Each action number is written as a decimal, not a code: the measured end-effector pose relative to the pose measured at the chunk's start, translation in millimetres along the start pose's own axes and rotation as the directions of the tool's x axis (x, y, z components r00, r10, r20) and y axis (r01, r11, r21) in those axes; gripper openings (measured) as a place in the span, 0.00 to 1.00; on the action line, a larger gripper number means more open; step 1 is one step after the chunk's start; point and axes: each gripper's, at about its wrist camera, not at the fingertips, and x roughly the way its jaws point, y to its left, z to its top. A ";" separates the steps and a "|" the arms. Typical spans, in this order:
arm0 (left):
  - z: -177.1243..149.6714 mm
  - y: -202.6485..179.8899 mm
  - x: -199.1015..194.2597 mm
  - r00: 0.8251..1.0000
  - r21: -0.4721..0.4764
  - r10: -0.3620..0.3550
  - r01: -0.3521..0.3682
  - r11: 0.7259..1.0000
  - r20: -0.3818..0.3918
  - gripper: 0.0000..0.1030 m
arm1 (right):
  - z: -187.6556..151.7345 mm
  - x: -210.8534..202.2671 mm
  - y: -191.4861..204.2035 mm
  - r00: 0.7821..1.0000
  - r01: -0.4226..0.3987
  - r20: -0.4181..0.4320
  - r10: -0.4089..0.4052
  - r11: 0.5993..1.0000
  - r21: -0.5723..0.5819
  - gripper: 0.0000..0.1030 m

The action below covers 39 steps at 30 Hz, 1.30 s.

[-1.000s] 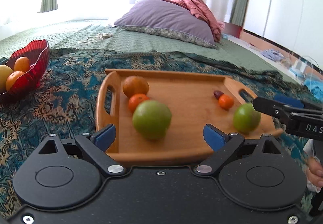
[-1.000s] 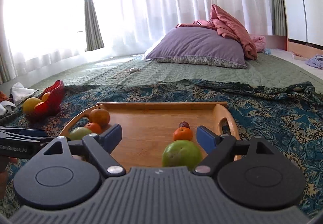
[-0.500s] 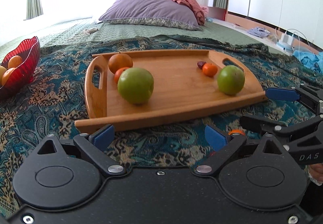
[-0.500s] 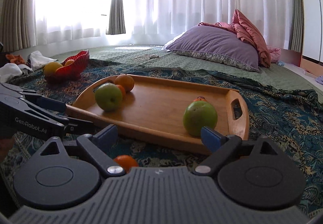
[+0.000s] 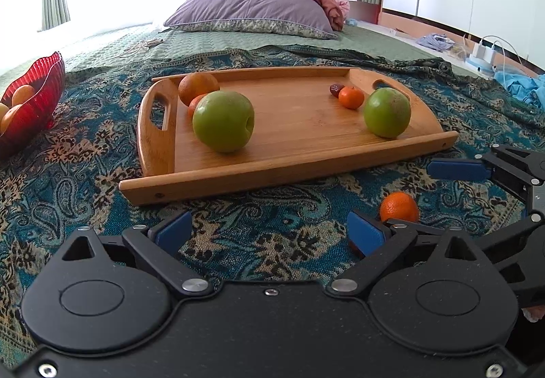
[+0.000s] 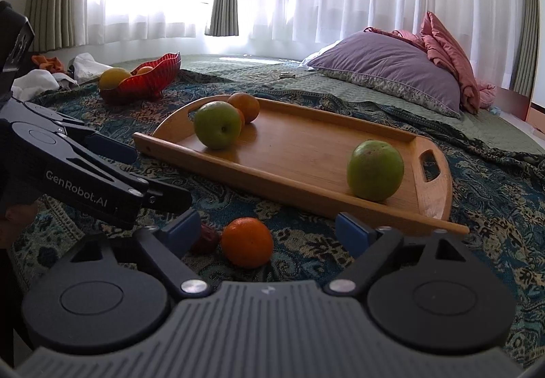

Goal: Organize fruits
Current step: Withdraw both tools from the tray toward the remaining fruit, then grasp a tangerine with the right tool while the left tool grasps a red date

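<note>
Two grippers were in view, and neither held anything. The left gripper (image 5: 269,231) stood with its jaws wide apart over the patterned blanket (image 5: 85,156), short of the wooden tray (image 5: 289,170). The right gripper (image 6: 267,230) was likewise spread wide, low over the blanket and near the tray's front rail.

On the tray lay two green apples, one toward the left handle (image 5: 223,121) and one toward the right handle (image 5: 386,112). Behind the left apple sat a larger orange (image 5: 198,87) and a smaller orange fruit, mostly hidden. Near the right apple were a small mandarin (image 5: 351,97) and a dark red fruit (image 5: 335,89), touching or nearly so.

Off the tray, a loose mandarin (image 6: 247,241) rested on the blanket between the right gripper's fingers, nearer the left one, with a dark red fruit (image 6: 206,238) just beside it, partly behind that finger. A red glass bowl (image 6: 150,81), well apart to the left, held several yellow and orange fruits.

Judgement: the step in hand appeared to be collection of the loose mandarin by the right gripper. The next move would call for centring the fingers on the mandarin and closing gently, since a round fruit on soft cloth could roll and the dark fruit beside it could be caught. Whether it belongs on the tray or in the bowl could not be determined.
</note>
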 end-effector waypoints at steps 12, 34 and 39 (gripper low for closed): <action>-5.5 -0.4 0.7 1.000 -0.003 -0.017 0.017 1.000 -0.016 0.95 | -7.7 -2.9 -4.2 0.999 -0.043 -0.020 0.044 0.998 0.036 0.51; -12.1 -46.5 3.0 0.997 0.031 -0.079 0.079 0.996 -0.002 0.76 | -22.5 -28.2 -21.4 0.995 0.099 0.019 -0.102 0.991 0.094 0.37; -14.6 -59.2 1.3 0.994 0.010 -0.112 0.112 0.994 0.010 0.54 | -24.9 -32.5 -23.2 0.992 0.121 0.028 -0.124 0.988 0.098 0.37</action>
